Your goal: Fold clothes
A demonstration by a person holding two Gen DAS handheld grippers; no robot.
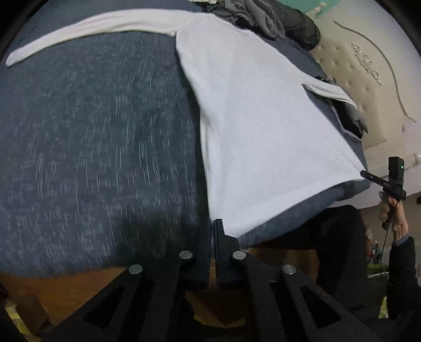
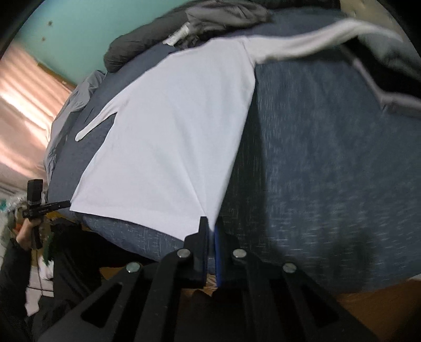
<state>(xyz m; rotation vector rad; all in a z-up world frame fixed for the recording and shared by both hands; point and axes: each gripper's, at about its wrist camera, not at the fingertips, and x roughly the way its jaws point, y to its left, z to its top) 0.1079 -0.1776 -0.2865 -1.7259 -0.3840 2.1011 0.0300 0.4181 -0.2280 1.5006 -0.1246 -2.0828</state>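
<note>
A white long-sleeved shirt (image 1: 263, 118) lies spread flat on a dark blue bed cover (image 1: 92, 131), hem towards me and sleeves stretched out to the sides. In the left wrist view my left gripper (image 1: 213, 226) is shut, with the near hem corner caught at its tips. My right gripper (image 1: 364, 174) shows small at the far right, pinching the other hem corner. In the right wrist view the right gripper (image 2: 210, 226) is shut on its corner of the shirt (image 2: 171, 131), which lifts slightly there. The left gripper (image 2: 67, 203) meets the opposite corner.
A heap of grey and dark clothes (image 1: 263, 15) lies at the far end of the bed beyond the collar. A padded cream headboard (image 1: 368, 79) stands on the right. Wooden floor (image 1: 65, 294) shows below the bed's edge. A pink curtain (image 2: 21, 105) hangs at the left.
</note>
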